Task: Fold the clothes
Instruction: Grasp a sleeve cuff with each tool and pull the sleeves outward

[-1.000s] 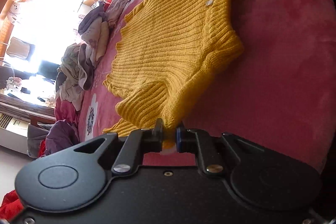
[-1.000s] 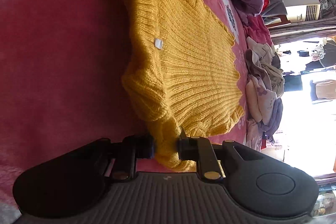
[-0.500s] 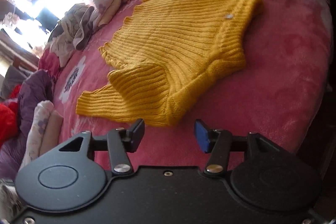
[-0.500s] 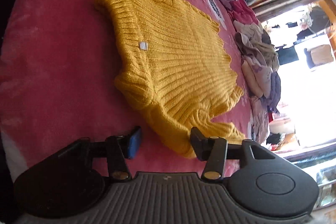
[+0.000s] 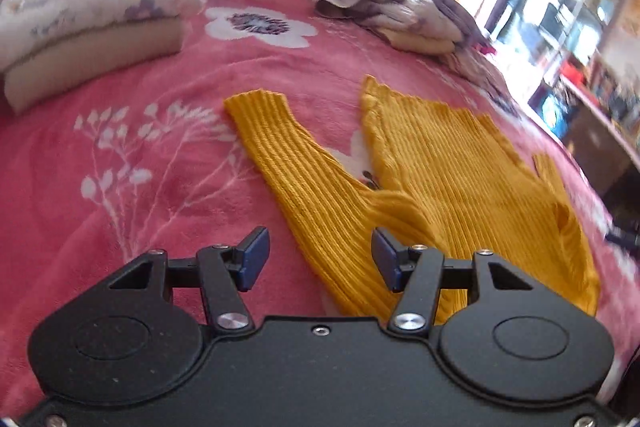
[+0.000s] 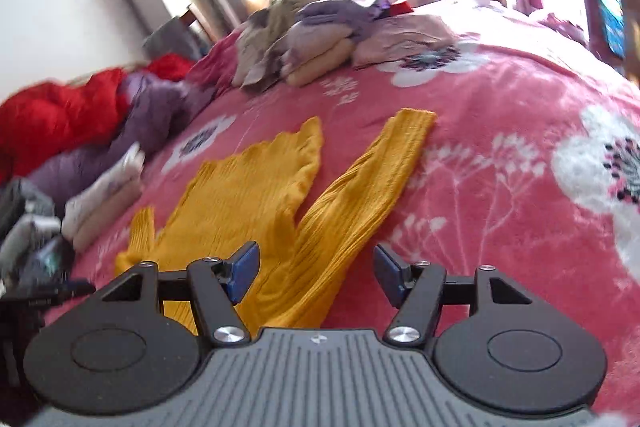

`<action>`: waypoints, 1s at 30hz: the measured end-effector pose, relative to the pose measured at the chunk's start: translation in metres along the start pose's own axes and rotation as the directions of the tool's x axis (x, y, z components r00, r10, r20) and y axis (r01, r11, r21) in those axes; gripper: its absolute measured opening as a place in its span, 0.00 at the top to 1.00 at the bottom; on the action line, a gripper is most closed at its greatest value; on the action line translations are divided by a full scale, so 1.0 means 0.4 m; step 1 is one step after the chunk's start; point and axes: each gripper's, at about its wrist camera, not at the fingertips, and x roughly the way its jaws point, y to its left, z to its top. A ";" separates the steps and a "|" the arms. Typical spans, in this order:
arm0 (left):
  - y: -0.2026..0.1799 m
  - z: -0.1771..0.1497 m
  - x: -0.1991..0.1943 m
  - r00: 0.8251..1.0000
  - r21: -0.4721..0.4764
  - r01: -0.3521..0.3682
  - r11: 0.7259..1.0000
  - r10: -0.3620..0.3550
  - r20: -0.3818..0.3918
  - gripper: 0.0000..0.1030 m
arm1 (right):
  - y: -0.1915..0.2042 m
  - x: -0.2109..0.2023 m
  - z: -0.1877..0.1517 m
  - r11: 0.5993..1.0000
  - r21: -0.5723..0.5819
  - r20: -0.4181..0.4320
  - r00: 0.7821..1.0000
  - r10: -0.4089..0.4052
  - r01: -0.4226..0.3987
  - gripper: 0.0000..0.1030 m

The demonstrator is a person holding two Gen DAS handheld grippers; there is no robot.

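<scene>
Nearest the left wrist camera, the left tool (image 5: pixel 320 257) hangs released over the bed, its blue-padded jaws having just been opening, with nothing pinched between them; below and beyond the gap lies one ribbed sleeve of the yellow sweater (image 5: pixel 452 163), apart from both pads. That sleeve runs up and to the left across the pink floral blanket (image 5: pixel 132 155), while the sweater's body spreads to the right. In the right wrist view the right tool (image 6: pixel 316 273) is likewise released, its jaws having just been opening, and the sweater's (image 6: pixel 248 195) other sleeve passes under the gap and stretches away up and to the right, its cuff lying flat on the blanket (image 6: pixel 520 115). The sweater lies spread out on the bed, sleeves angled away from the body. Farther back, a folded pale floral garment (image 5: pixel 92 23) rests on the blanket to the left in the left view, and a loose heap of beige and mauve clothes (image 6: pixel 320 35) sits behind the sweater. A purple and red pile of bedding (image 6: pixel 80 123) lies at the bed's far side, before a bright window.
</scene>
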 end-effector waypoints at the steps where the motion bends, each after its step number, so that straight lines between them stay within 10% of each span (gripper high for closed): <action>1: 0.023 0.009 0.016 1.000 -0.066 0.002 0.998 -0.002 0.002 0.46 | -0.025 0.024 0.002 0.999 0.049 0.010 1.000 -0.005 0.004 0.39; 7: 0.138 0.078 0.120 0.997 -0.321 0.073 0.944 -0.063 0.043 0.47 | -0.162 0.187 0.004 0.950 0.311 0.040 0.999 -0.019 0.006 0.39; 14: 0.185 0.117 0.213 0.984 -0.398 0.173 0.901 -0.142 0.106 0.49 | -0.201 0.300 0.071 0.943 0.333 0.063 0.998 -0.020 -0.003 0.49; 22: 0.176 0.121 0.215 0.984 -0.333 0.176 0.926 -0.158 0.080 0.69 | -0.214 0.332 0.096 0.943 0.332 0.091 0.994 -0.053 0.020 0.77; 25: 0.142 0.111 0.208 0.988 -0.269 0.147 0.952 -0.128 0.084 0.92 | -0.194 0.323 0.083 0.949 0.310 0.110 0.990 -0.087 0.049 0.77; 30: 0.125 0.091 0.160 0.979 -0.221 0.102 0.970 -0.059 0.195 0.94 | -0.168 0.275 0.086 0.948 0.311 0.150 0.981 -0.124 0.073 0.91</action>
